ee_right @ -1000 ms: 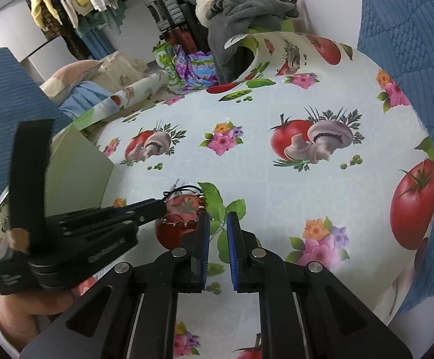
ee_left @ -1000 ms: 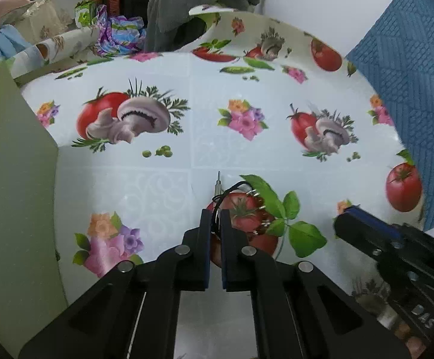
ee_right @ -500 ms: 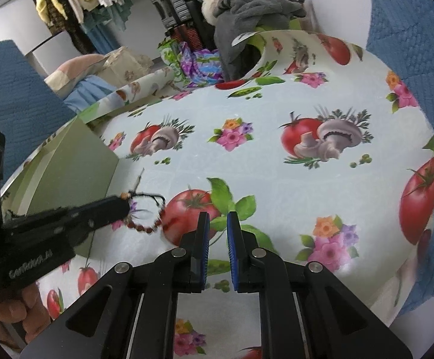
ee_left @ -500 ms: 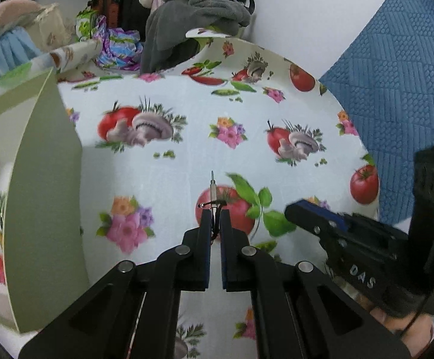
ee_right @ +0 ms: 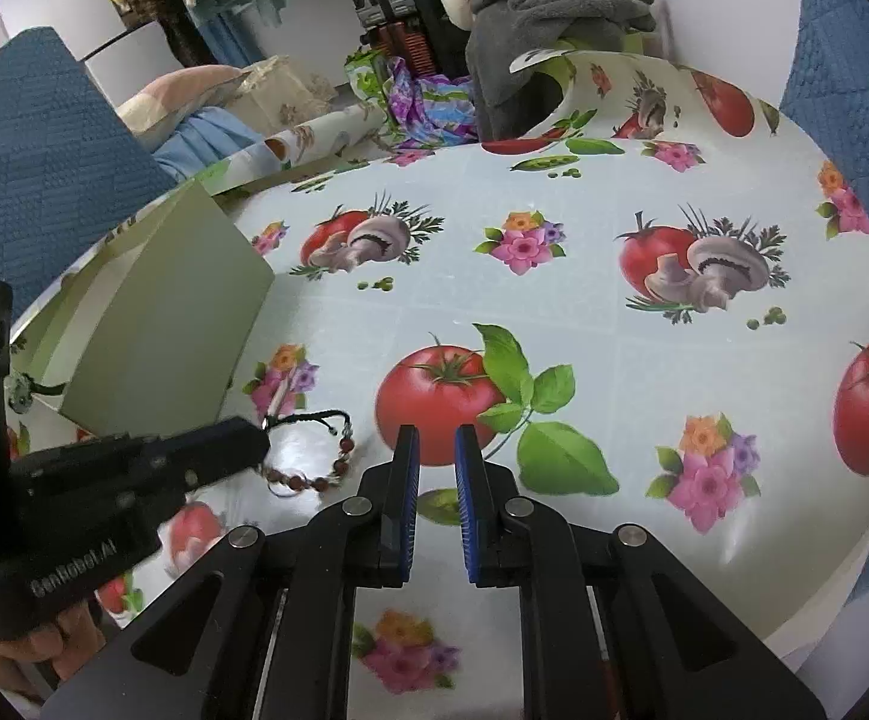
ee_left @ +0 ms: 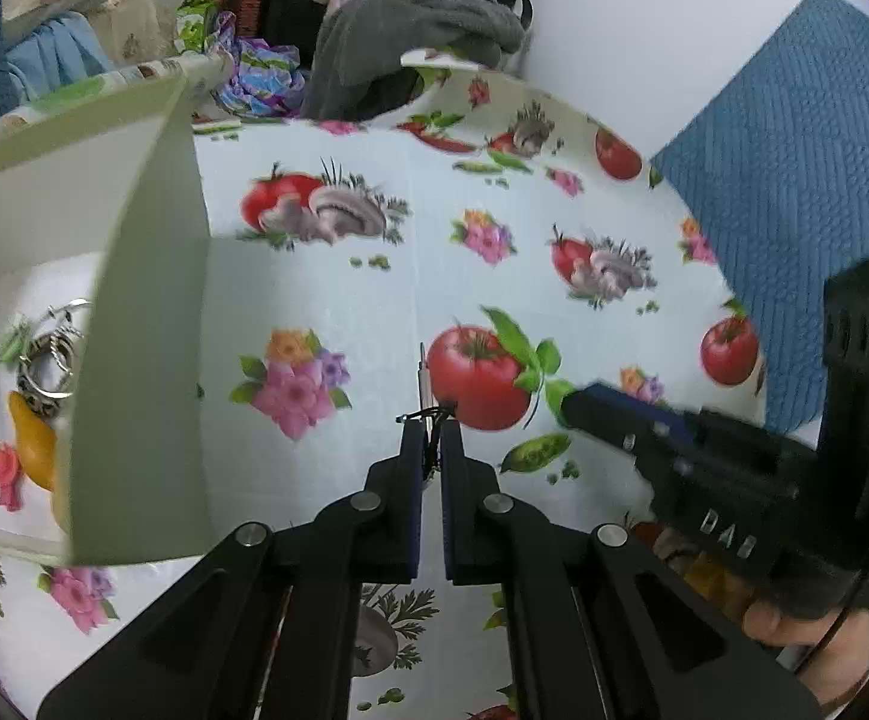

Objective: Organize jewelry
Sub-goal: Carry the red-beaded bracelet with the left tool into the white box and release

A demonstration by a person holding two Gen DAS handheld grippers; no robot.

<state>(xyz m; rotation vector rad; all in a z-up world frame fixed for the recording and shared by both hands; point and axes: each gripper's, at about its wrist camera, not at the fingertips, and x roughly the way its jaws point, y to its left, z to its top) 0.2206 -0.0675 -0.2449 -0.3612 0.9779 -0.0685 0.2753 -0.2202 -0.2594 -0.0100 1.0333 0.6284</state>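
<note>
My left gripper (ee_left: 432,427) is shut on a brown bead bracelet (ee_right: 314,468) with a black cord, held above the table. In the left wrist view only its cord and clasp (ee_left: 425,396) show between the fingertips. The bracelet hangs from my left gripper (ee_right: 254,444) in the right wrist view. A pale green open box (ee_left: 134,324) stands to the left, with rings and other jewelry (ee_left: 44,360) inside. My right gripper (ee_right: 434,450) has its jaws a narrow gap apart with nothing between them, to the right of the bracelet.
The table wears a vinyl cloth (ee_right: 554,312) printed with tomatoes, mushrooms and flowers. Blue quilted cushions (ee_left: 806,138) flank the table. Clothes and bags (ee_right: 542,6) are piled beyond the far edge. The box's side (ee_right: 164,312) stands left of the bracelet.
My left gripper has lifted the bracelet off the printed tomato and carried it left toward the box. The box interior has come into the left wrist view. My right gripper stays about the same.
</note>
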